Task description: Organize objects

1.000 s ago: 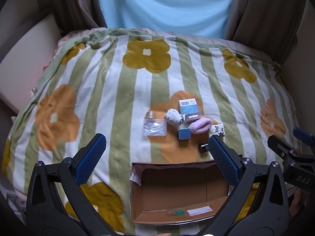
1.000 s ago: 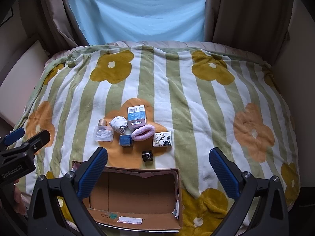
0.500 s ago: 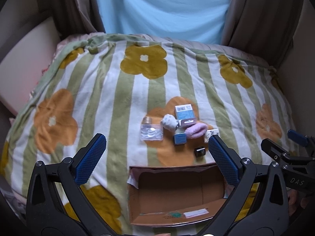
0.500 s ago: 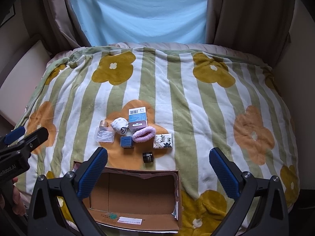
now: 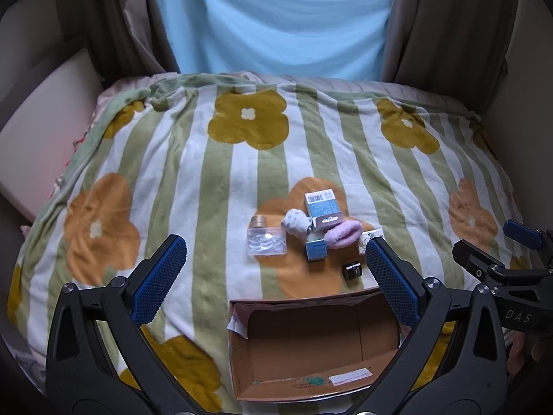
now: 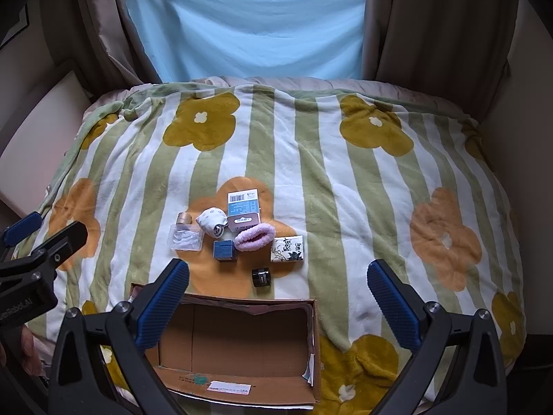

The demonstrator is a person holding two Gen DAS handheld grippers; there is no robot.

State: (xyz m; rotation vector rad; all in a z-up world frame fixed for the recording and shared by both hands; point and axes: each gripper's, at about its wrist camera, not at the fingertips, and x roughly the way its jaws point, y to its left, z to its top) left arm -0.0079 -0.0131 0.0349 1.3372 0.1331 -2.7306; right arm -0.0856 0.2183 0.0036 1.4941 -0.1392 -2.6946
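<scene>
Clutter sits in a tight group on the bed's striped blanket (image 6: 345,207), ahead of both tools and just beyond the far wall of the cardboard box (image 6: 242,346). The box lies directly below and between the fingers of the left tool (image 5: 273,276), while from the right tool (image 6: 278,297) it sits below and to the left. Its long axis runs side to side across both views. Inside, only a paper label and a printed mark show on the near flap; no objects are in it yet.

Both tools hang above the bed with fingers spread wide, holding nothing.

Nearest the box is the small black jar (image 6: 261,276), just ahead of its far wall. Beyond it lie the floral box (image 6: 287,249), the pink fuzzy band (image 6: 255,237), the small blue box (image 6: 224,249), the clear plastic case (image 6: 185,238), the rolled sock (image 6: 212,221) and the barcode carton (image 6: 243,202).

Judging by position, the black jar lies closer to the right tool's centre line, so that hand seems better placed for a first pick.
</scene>
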